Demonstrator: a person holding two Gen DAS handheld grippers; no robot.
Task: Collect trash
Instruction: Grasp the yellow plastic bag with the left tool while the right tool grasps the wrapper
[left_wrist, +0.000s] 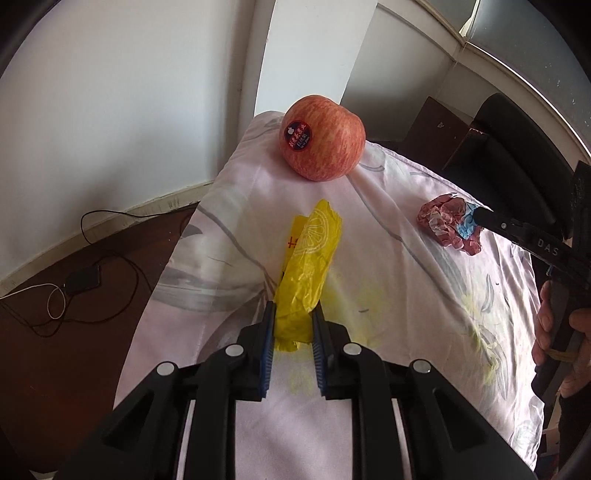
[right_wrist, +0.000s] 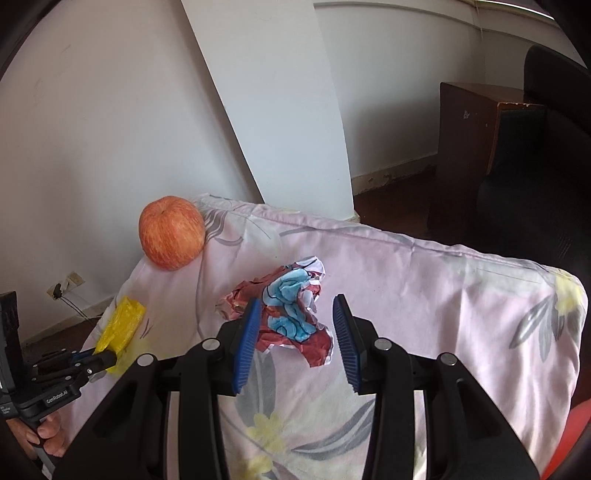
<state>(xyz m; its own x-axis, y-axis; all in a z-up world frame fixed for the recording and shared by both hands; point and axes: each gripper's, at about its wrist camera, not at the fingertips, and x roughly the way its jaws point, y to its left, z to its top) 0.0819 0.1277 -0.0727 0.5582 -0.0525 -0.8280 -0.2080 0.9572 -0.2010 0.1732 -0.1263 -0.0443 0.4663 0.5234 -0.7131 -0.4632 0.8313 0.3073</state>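
The left tongs (left_wrist: 293, 325) are closed on the near end of the yellow wrapper (left_wrist: 308, 266), both blue pads pressing its sides, while the rest of it lies along the floral cloth (left_wrist: 388, 295) that covers the padded surface. Gripping the end rather than the middle probably makes sense: the film is limp and would bunch up if taken across its width.

The right tongs (right_wrist: 295, 332) stand partly open around the crumpled red and blue wrapper (right_wrist: 291, 314). The left pad is at the wrapper's edge, the right pad clear of it with cloth showing between, so nothing is held there yet. The wad sits near the middle of the cloth, between the 2 pads, so the tongs look placed to close on it.

An apple (left_wrist: 323, 138) with a sticker rests at the far corner of the cloth, well apart from both wrappers (it looks like food, not rubbish, so it likely stays). A hand (left_wrist: 554, 332) grips the right tool's handle at the frame edge.

No bin shows in either view, so where the 2 pieces go cannot be told.
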